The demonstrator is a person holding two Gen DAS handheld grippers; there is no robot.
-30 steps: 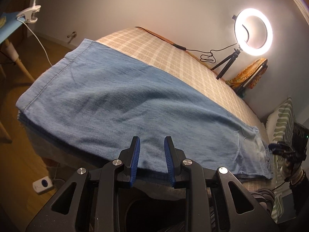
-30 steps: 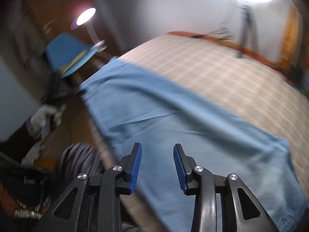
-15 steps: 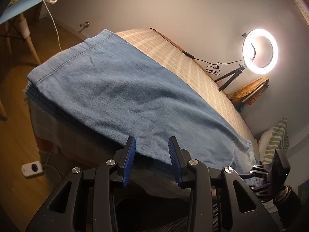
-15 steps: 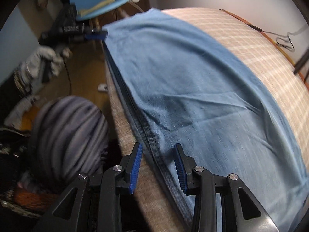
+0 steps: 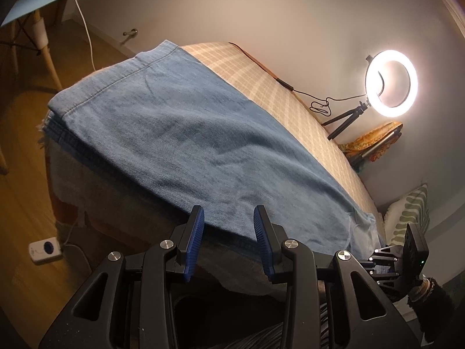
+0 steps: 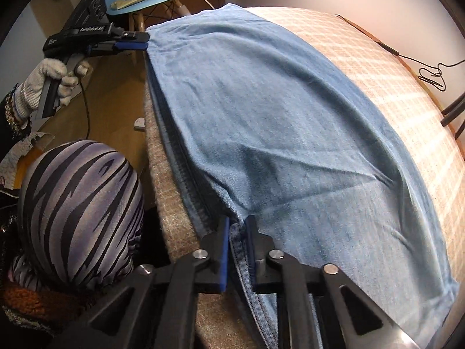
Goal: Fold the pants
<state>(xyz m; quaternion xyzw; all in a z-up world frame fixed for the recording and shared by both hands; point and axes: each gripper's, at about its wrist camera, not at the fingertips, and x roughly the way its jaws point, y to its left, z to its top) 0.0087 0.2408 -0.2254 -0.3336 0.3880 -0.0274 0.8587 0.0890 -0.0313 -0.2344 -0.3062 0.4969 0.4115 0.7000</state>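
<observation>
One right claw (image 6: 237,250) pinches lengthwise-lying pants (image 6: 284,133).

Black plastic grippers (image 5: 229,244) with blue ribbed finger pads (image 5: 194,242), silver screws; white knit glove (image 6: 43,80), striped purple-black trousers (image 6: 78,209).

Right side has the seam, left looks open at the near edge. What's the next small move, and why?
Probably close the left gripper on the pants before lifting. Its jaws stand open, straddling the near edge, while the right gripper is already shut on the seamed edge. Lifting on one grip would likely drag the denim askew across the bed.
</observation>
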